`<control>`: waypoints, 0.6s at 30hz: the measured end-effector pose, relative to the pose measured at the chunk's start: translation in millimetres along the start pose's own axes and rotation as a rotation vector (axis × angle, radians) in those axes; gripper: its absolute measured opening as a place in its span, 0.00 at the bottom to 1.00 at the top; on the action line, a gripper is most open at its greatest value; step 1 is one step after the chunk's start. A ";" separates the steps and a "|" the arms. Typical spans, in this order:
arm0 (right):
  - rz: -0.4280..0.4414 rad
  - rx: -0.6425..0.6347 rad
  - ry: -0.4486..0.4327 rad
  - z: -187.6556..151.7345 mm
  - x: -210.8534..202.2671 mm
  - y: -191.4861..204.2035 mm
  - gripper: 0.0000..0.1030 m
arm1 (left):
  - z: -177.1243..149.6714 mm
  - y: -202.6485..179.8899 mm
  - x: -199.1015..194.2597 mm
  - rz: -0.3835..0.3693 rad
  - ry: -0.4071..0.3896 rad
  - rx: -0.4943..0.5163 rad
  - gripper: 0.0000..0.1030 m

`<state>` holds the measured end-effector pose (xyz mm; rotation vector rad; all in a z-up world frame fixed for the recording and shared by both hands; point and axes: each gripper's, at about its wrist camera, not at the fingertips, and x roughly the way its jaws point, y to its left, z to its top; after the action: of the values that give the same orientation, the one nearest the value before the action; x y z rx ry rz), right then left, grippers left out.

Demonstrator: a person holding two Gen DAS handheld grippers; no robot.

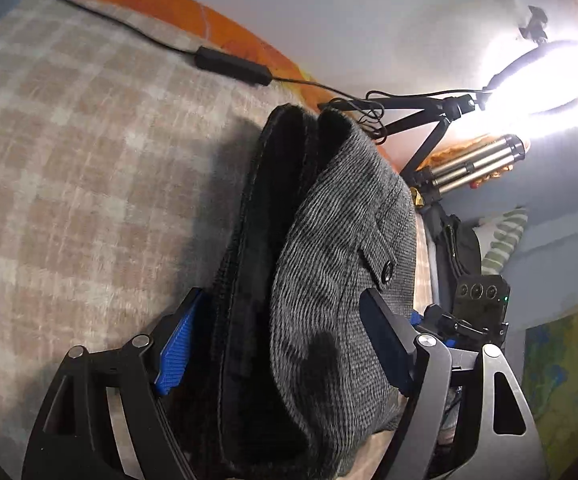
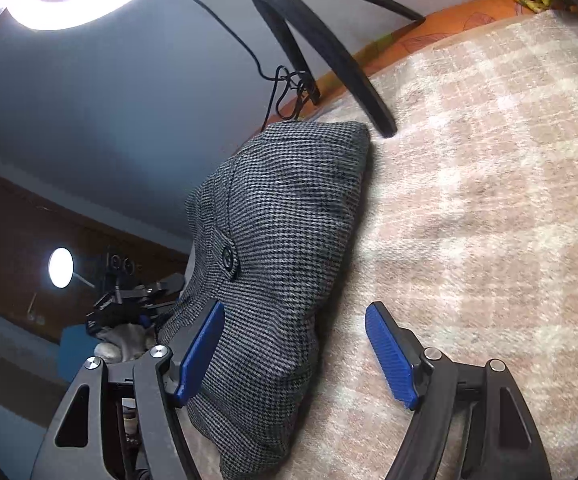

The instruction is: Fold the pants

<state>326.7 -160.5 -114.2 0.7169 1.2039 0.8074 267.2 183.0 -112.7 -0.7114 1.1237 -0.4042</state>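
Left wrist view: my left gripper has its jaws spread around a thick bundle of the pants, grey houndstooth with a dark inner layer showing at the left. The blue pad sits against the dark edge; the other finger lies over the cloth near the button tab. Whether the jaws actually pinch the stack I cannot tell. The pants lie on the checked blanket of the bed, stacked several layers deep, so by my reading most of the folding is done; what is left looks like squaring or setting down the bundle. This view alone shows the dark lining, the cable with its inline box, and the tripod legs.

Right wrist view: my right gripper is released, jaws wide, the left pad touching the pants' edge, the right pad over bare blanket. Nothing is gripped. Here the bundle reads as one compact rounded packet with a smooth outer face, and the ring light shows overhead. The layers are hidden from this side.
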 end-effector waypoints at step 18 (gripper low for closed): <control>0.049 0.001 0.040 2.2 25.9 6.3 0.42 | 7.0 -8.3 14.7 0.036 -0.037 0.044 0.76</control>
<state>332.0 -135.3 -121.7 0.7363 1.2268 0.8653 279.9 170.1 -115.0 -0.6567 1.0880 -0.3834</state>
